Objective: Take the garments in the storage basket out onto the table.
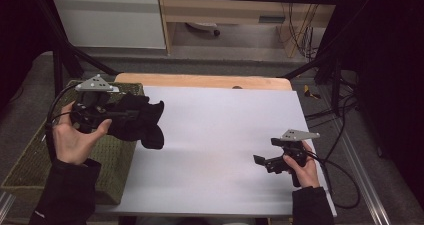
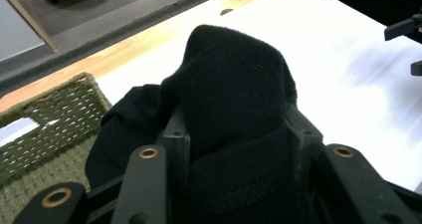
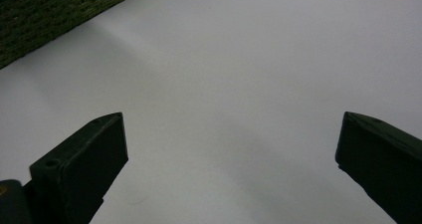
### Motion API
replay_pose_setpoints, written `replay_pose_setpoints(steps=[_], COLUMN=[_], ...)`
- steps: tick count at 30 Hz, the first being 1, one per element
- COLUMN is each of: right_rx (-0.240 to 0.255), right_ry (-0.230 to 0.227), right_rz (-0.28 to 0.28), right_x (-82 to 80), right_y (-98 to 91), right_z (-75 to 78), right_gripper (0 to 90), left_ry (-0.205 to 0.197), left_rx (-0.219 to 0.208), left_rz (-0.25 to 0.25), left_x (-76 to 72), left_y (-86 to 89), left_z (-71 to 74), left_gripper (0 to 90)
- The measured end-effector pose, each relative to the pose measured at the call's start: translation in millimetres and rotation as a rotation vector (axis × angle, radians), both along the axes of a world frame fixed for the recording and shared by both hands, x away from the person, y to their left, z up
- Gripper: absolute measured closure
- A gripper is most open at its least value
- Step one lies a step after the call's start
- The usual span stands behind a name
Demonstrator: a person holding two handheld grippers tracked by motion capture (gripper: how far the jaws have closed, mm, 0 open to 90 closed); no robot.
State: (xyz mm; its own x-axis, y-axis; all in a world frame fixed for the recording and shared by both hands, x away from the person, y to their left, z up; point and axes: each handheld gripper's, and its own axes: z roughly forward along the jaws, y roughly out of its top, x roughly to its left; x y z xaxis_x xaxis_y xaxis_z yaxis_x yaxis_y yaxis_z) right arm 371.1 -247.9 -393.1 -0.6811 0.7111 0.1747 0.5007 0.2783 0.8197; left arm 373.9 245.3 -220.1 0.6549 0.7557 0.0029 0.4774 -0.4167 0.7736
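A bundle of black knit cloth [image 1: 146, 124] hangs at the table's left edge, partly over the woven basket [image 1: 30, 170]. My left gripper [image 1: 129, 116] is shut on it. In the left gripper view the cloth [image 2: 234, 79] bulges up between the two jaws of that gripper [image 2: 239, 134] and hides their tips. My right gripper [image 1: 263, 161] is held low over the white tabletop [image 1: 220, 130] at the front right. Its jaws stand wide apart in the right gripper view [image 3: 231, 144], with only bare white surface between them.
The olive woven basket [image 2: 45, 119] sits against the table's left side, its corner also in the right gripper view [image 3: 45, 15]. A strip of bare wood [image 1: 200, 81] runs along the table's far edge. Cables [image 1: 345, 180] trail off the right side.
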Motion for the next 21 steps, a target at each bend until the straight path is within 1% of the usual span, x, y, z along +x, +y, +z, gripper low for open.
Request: replay_pose_setpoints(steps=[4,5,6,7,9,10,21], right_rx=[0.0,0.002,0.002,0.001,0.001,0.0,-0.001], right_ry=[-0.001,-0.002,-0.002,-0.002,-0.004,-0.003,-0.002], right_rz=[0.002,0.001,0.001,0.001,0.001,0.001,0.001], right_x=[0.0,0.0,0.0,-0.1,0.0,0.0,0.1], right_y=[-0.2,-0.3,-0.3,-0.5,-0.6,-0.6,-0.4], right_z=[0.0,0.2,0.2,0.3,0.3,0.2,-0.1], right_gripper=[0.7,0.7,0.7,0.7,0.7,0.7,0.7], left_ry=[0.005,0.007,0.007,0.012,0.015,0.018,0.039], left_rx=[0.006,0.011,0.011,0.013,0.017,0.019,0.033], left_rz=[-0.017,-0.025,-0.025,-0.034,-0.04,-0.046,-0.069], left_x=[2.2,3.5,3.5,4.8,5.4,6.5,12.6], left_y=[-10.5,-15.5,-15.5,-20.2,-22.4,-26.8,-42.7], left_z=[-3.3,-5.6,-5.6,-8.2,-9.6,-12.8,-27.5], left_gripper=[55.8,55.8,55.7,55.7,55.8,55.8,55.7])
